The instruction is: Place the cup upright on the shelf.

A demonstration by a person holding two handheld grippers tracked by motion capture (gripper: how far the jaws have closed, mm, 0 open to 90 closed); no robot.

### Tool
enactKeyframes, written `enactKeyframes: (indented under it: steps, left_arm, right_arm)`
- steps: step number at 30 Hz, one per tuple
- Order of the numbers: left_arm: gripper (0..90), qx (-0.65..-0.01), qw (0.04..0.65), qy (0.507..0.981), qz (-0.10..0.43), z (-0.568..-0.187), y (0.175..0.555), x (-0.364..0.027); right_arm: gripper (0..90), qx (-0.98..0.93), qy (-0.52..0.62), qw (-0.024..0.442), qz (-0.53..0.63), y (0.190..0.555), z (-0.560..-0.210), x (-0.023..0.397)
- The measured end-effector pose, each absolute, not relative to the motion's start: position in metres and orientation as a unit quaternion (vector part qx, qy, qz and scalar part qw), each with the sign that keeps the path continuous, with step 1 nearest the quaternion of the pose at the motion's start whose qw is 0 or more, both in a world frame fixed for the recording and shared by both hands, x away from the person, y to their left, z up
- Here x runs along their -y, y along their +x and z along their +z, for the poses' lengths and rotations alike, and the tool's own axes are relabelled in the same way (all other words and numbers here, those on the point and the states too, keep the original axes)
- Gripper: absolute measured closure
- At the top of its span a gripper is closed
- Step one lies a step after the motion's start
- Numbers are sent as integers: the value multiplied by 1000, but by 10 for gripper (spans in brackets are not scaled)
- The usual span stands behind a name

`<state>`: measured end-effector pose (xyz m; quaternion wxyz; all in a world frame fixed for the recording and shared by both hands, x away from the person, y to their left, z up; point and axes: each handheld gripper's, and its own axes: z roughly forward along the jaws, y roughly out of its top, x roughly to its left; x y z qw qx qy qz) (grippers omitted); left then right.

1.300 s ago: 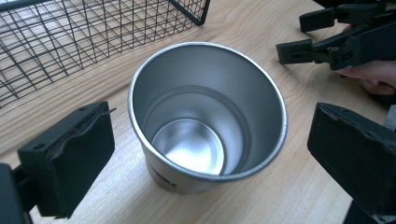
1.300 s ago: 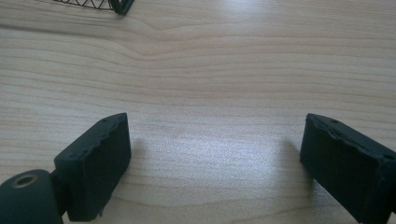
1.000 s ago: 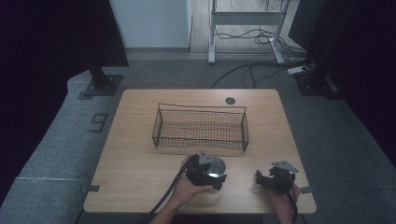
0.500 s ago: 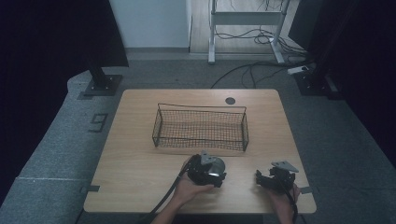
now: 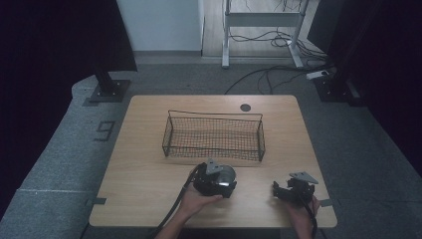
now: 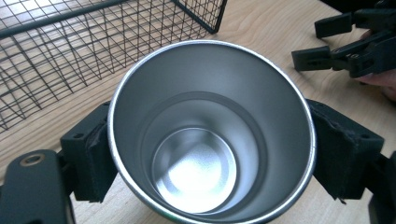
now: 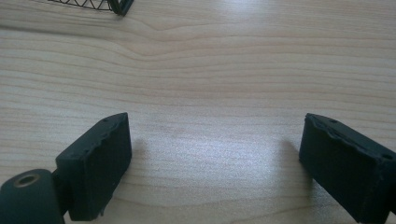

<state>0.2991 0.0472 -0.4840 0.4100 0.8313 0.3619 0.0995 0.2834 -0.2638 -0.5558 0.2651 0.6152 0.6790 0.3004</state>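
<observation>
A shiny steel cup (image 5: 227,175) (image 6: 210,135) sits between the jaws of my left gripper (image 5: 219,182) (image 6: 210,154), just in front of the wire basket (image 5: 214,115). The jaws have just been closing, and both black pads (image 6: 95,154) now press on the cup's sides. The cup's mouth faces the left gripper view and it is empty inside. My right gripper (image 5: 278,191) (image 7: 215,158) rests low on the table at the front right, open, with bare wood between its pads. It also shows in the left gripper view as the other gripper (image 6: 341,42), to the upper right.
The black wire basket (image 6: 70,51) stands in the middle of the wooden table (image 5: 144,169) and looks empty; one corner of the basket (image 7: 112,4) shows in the right gripper view. A small round grommet (image 5: 245,107) sits near the far edge. Cables lie on the floor behind.
</observation>
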Motion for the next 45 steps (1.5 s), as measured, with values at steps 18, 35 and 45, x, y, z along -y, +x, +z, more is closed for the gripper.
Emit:
enactKeyframes:
  steps: [18, 35, 45]
  left_arm:
    - [145, -364, 426, 820, 113, -461, 306, -69]
    - [145, -367, 432, 815, 119, -448, 312, -73]
    - [146, -365, 442, 810, 120, -440, 315, -79]
  right_arm:
    - [97, -678, 616, 266, 301, 283, -556, 264]
    - [97, -678, 616, 266, 301, 283, -556, 264]
    - [101, -677, 617, 267, 301, 283, -556, 264]
